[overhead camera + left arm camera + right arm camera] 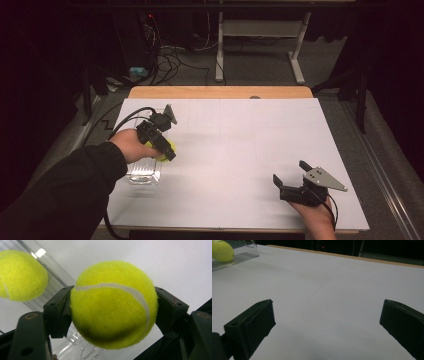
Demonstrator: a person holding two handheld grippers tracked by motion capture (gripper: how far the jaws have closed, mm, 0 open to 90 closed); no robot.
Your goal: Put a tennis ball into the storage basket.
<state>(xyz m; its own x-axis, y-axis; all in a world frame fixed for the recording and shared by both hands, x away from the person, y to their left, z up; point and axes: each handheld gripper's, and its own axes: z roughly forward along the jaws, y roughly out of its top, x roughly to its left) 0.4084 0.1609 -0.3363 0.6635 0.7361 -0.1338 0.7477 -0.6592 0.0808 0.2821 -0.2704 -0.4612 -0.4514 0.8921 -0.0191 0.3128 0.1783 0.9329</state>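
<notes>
My left gripper [167, 150] is shut on a yellow tennis ball [170, 148] over the left part of the white table. Up close, the ball [113, 303] fills the space between the two black jaws, with a pad pressed on each side. A second tennis ball [21, 275] lies beyond it, by the clear plastic container [58, 280]. That container [144, 172] sits on the table just below my left hand. My right gripper [290, 172] rests at the front right, jaws open and nothing between them [328, 307].
The white sheet [240, 135] covers the table, and a wooden edge [220, 92] shows at the far side. From the right gripper view, a tennis ball [222, 251] and the clear container [242, 256] appear far off at the upper left. Cables and table legs lie beyond.
</notes>
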